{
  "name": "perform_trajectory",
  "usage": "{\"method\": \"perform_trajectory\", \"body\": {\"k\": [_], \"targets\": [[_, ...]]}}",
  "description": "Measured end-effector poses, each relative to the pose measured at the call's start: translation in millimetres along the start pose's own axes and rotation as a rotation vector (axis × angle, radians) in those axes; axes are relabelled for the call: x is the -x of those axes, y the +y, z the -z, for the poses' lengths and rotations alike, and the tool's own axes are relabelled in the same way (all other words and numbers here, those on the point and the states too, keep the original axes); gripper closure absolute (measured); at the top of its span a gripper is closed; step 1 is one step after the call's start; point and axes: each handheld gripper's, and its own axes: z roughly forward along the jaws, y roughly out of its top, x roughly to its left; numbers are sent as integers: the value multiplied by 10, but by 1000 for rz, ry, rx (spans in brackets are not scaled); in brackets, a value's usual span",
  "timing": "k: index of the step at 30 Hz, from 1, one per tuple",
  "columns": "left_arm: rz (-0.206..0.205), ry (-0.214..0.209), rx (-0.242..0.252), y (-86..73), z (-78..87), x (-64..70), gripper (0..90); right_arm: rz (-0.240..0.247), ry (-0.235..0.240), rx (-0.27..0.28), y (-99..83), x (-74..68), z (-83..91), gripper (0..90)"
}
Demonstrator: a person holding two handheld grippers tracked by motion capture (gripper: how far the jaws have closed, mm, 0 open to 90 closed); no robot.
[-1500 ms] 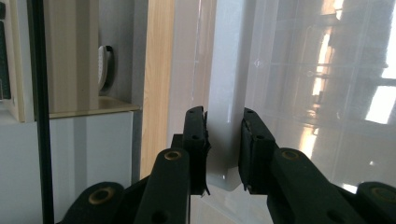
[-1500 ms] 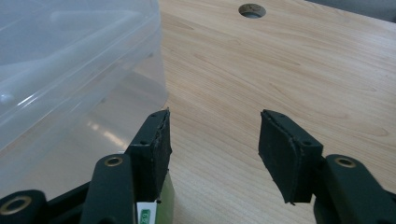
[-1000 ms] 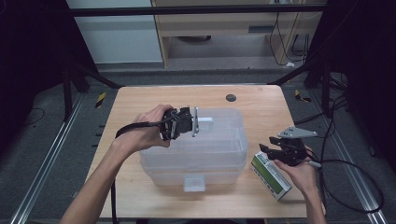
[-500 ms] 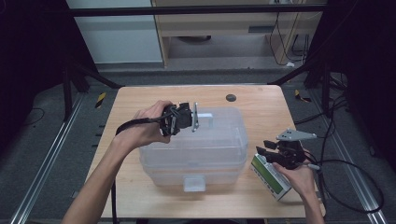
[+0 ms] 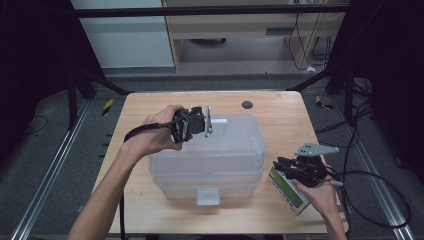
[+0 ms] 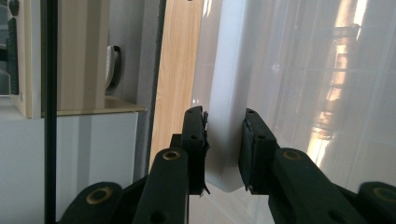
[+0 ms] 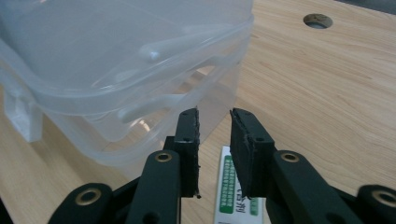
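The left tongs [image 6: 224, 144] are clamped on the white handle [image 6: 226, 93] of the clear plastic box [image 5: 207, 150], which fills the middle of the desk [image 5: 280, 112]. The right tongs [image 7: 215, 140] hover just beside the box's corner, jaws narrowly parted and holding nothing, with a green-and-white carton [image 7: 236, 191] lying directly beneath them.

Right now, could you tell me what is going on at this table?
A person is working on a clear bin with two tongs. The left tongs are closed on the white handle on the lid. The right tongs hover, slightly parted and holding nothing, over a green-and-white box beside the bin.
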Motion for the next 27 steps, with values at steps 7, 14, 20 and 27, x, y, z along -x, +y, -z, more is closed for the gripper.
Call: {"method": "perform_trajectory", "body": {"k": [7,14,20,27], "targets": [[10,-1,11,-7,-14,-33,731,14,31,-5,-13,-55,-1,799],[21,-7,10,-10,-18,-57,730,26,64,-7,-28,-114,-25,844],[28,-8,13,-14,-23,-69,728,27,80,-2,-37,-155,-41,884],[32,-10,11,-15,-29,-84,728,29,118,0,-37,-206,-66,900]]}}
